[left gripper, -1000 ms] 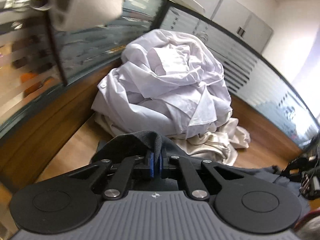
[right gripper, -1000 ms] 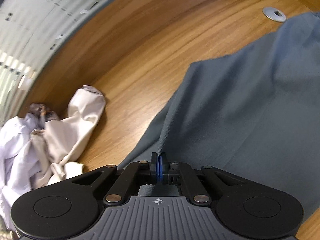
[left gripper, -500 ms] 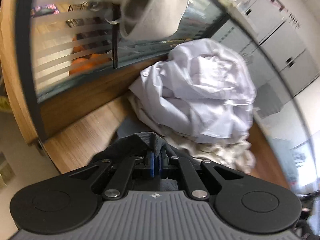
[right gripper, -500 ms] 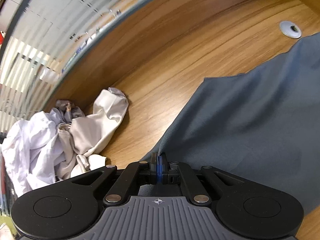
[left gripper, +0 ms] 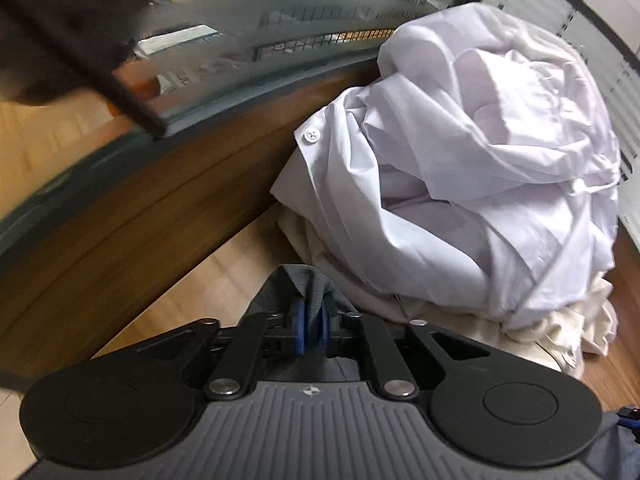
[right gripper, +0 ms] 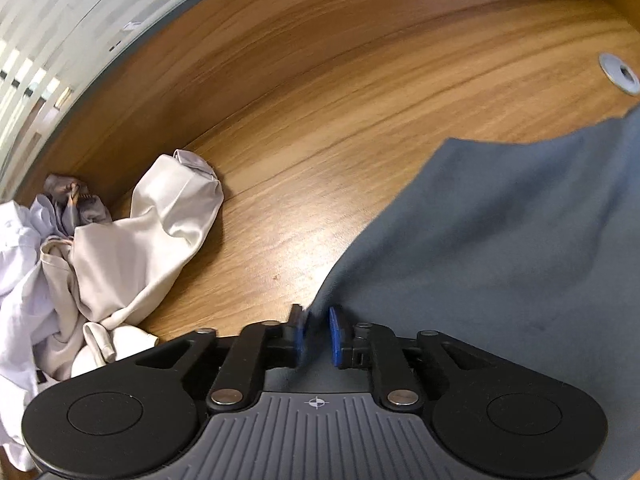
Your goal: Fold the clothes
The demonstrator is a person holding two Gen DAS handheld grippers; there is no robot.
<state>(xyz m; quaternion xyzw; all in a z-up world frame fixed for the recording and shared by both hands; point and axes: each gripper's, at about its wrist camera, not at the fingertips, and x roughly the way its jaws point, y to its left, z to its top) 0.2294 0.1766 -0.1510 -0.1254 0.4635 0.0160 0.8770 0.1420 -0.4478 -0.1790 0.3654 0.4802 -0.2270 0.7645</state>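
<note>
Frosted glass partitions edge a wood-grain bench (right gripper: 360, 128), which carries a heap of unfolded laundry in its corner: a crumpled white shirt (left gripper: 472, 168) on top of a cream garment (right gripper: 152, 232). Just beside that heap lies the task's thing, a grey garment (right gripper: 500, 240), spread across the bench and running from one wrist view into the other.

The left hand-held gripper (left gripper: 313, 328) has its jaws opening, with a bunched fold of the grey cloth standing between the blue pads; the pads look to be parting from it, no longer pinching. The right hand-held gripper (right gripper: 318, 334) is likewise opening, the grey garment's edge lying in the gap, clear at least of the right-hand pad.

By the look of it, the step in hand is the release after laying a fold or spreading the grey garment down on the bench. The next move probably calls for lifting both tools clear without dragging the cloth, then checking that the edge lies flat and choosing two fresh points along it for the next fold. The white and cream pieces remain untouched.
</note>
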